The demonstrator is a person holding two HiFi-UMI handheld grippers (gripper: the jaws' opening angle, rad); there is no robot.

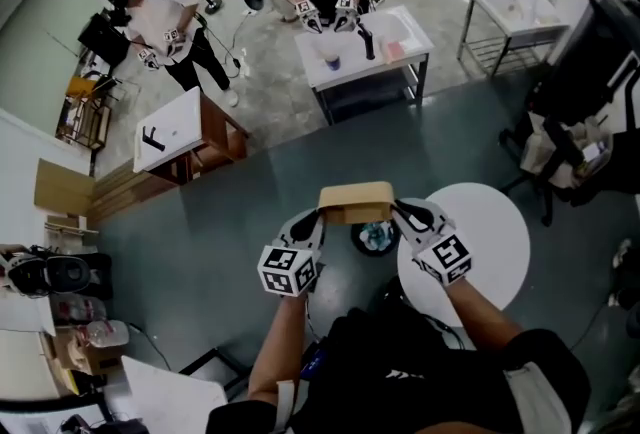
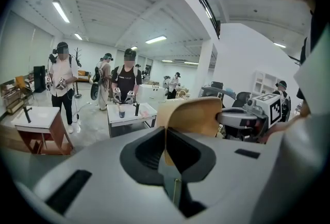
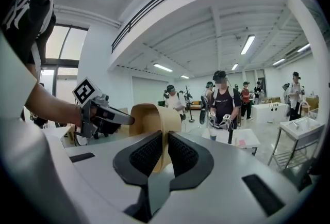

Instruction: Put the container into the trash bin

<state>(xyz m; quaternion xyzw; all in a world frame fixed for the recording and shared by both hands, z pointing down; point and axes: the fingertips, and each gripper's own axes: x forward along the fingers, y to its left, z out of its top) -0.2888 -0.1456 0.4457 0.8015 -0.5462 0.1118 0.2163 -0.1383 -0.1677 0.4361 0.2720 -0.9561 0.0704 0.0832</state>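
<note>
A tan cardboard container hangs in the air between my two grippers. My left gripper is shut on its left rim, and my right gripper is shut on its right rim. In the left gripper view the container stands edge-on in the jaws, with the right gripper gripping its far side. In the right gripper view the container is pinched the same way, with the left gripper on its far side. A small round black trash bin holding clear rubbish stands on the floor just below the container.
A round white table stands right of the bin. A white table with a cup and a bottle is ahead, with a person behind it. A wooden side table stands to the left. An office chair is at the right.
</note>
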